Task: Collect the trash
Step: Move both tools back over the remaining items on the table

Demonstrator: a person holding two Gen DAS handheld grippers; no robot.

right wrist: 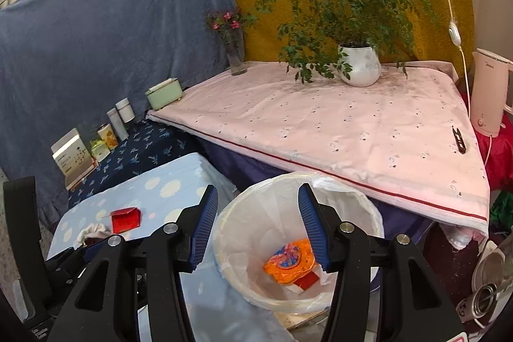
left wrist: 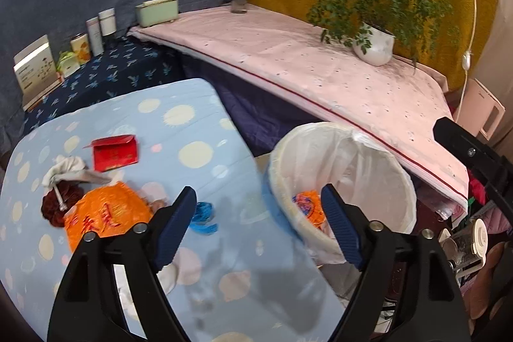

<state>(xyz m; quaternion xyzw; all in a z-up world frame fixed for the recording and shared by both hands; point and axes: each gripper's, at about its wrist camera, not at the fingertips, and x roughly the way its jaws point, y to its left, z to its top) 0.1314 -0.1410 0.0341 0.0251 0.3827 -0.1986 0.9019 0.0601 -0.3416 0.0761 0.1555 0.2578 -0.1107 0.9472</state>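
Observation:
A round bin [left wrist: 378, 169] lined with a white bag stands beside the blue spotted table [left wrist: 198, 124]. An orange wrapper [right wrist: 291, 260] lies inside it. On the table lie a red envelope [left wrist: 115, 153], a large orange wrapper [left wrist: 105, 217], a blue plastic scrap [left wrist: 203, 215], a crumpled white tissue [left wrist: 69, 170] and a dark red clump [left wrist: 56, 209]. My left gripper [left wrist: 258, 194] is open and empty over the table's edge, between the blue scrap and the bin. My right gripper [right wrist: 258, 191] is open and empty above the bin [right wrist: 224, 223].
A pink-clothed table [right wrist: 352, 130] behind the bin holds a potted plant [right wrist: 359, 63], a flower vase [right wrist: 235, 56] and a small black tool [right wrist: 458, 140]. A kettle [right wrist: 489, 92] stands at the right. Boxes and cans [left wrist: 80, 48] line the dark blue cloth at the left.

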